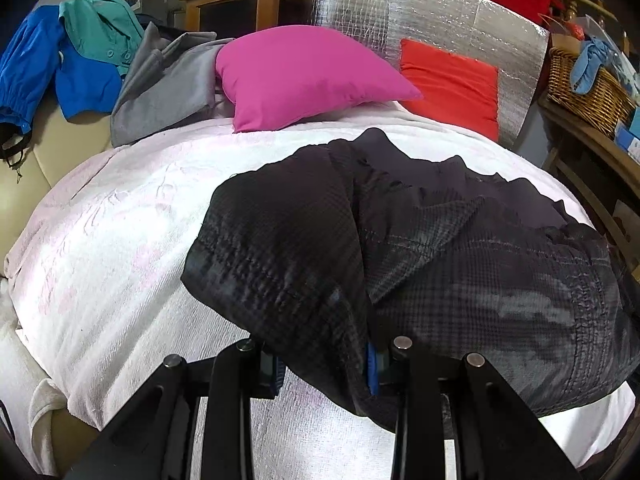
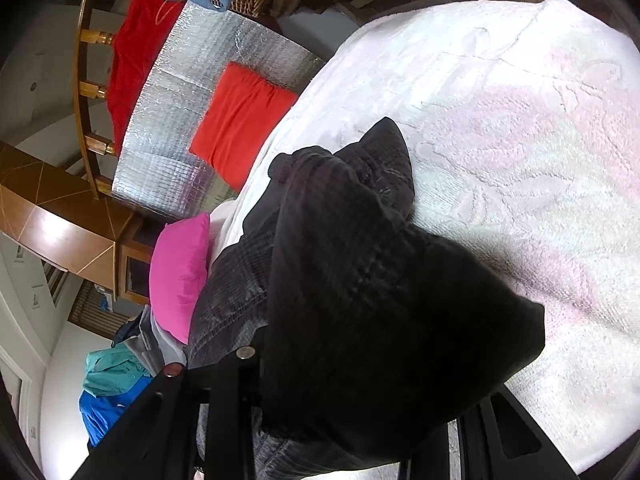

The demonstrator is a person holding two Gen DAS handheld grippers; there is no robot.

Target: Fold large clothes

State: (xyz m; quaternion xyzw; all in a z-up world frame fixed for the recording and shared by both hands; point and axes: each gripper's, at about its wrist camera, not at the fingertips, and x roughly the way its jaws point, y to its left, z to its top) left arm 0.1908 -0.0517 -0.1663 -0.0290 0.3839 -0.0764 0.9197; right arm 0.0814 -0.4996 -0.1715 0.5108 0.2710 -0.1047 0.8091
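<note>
The left hand-held gripper point(image 1: 326, 368) is clamped on a fold of the black jacket point(image 1: 420, 248): dark quilted cloth fills the gap between its blue-padded fingers and hangs over them. From there the jacket runs forward and to the right across the white bedspread point(image 1: 120, 240), a rumpled heap with its long axis lying roughly crosswise to the gripper's line.

In the right wrist view the right hand-held gripper point(image 2: 352, 392) is buried under a raised flap of the same jacket point(image 2: 380, 300), so I cannot tell how its fingers stand, though the cloth draping straight over them suggests a hold. That flap rises ahead of it, with the rest of the jacket trailing left toward the pink pillow point(image 2: 180, 276).

Both ends look held near the bed's front edge, so the fold probably depends on carrying the lifted flap away from the grippers, over the bulk lying further up the bed.
</note>
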